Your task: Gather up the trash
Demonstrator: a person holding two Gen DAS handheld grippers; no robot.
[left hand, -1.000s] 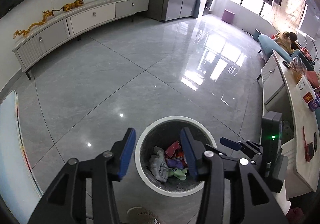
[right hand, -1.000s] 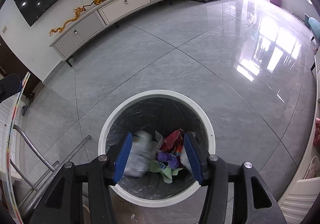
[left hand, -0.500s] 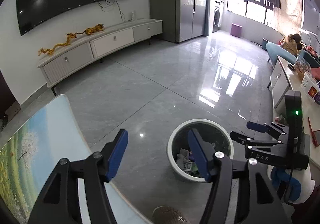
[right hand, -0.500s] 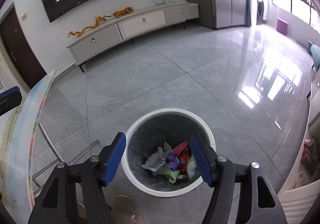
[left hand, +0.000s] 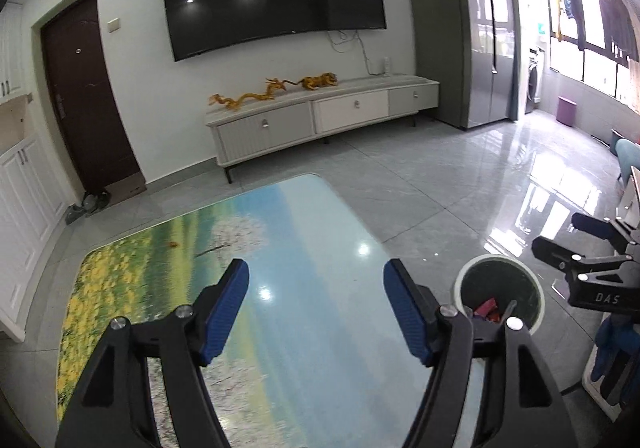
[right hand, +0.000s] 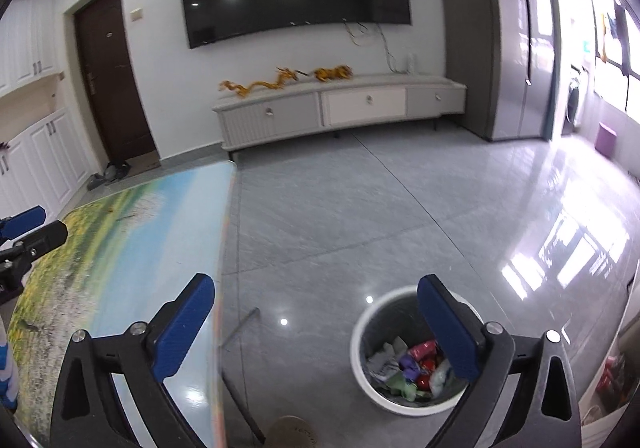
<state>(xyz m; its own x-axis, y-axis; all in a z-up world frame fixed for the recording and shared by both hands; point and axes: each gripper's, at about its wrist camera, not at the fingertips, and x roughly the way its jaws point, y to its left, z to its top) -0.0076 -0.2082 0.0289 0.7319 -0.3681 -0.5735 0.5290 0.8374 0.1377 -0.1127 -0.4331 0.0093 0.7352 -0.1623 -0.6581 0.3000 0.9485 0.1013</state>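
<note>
**Grippers lift off the bin**

Both grippers have risen from over the bin (right hand: 404, 348) to table height. Left gripper (left hand: 316, 308) hangs above the table (left hand: 280, 232), right gripper (right hand: 316, 324) beside its edge; each gapes wide, holding nothing (likely free to fetch more). Trash (right hand: 412, 368) lies in the bin on grey glossy tiles. A speck on the table may be litter.
</note>
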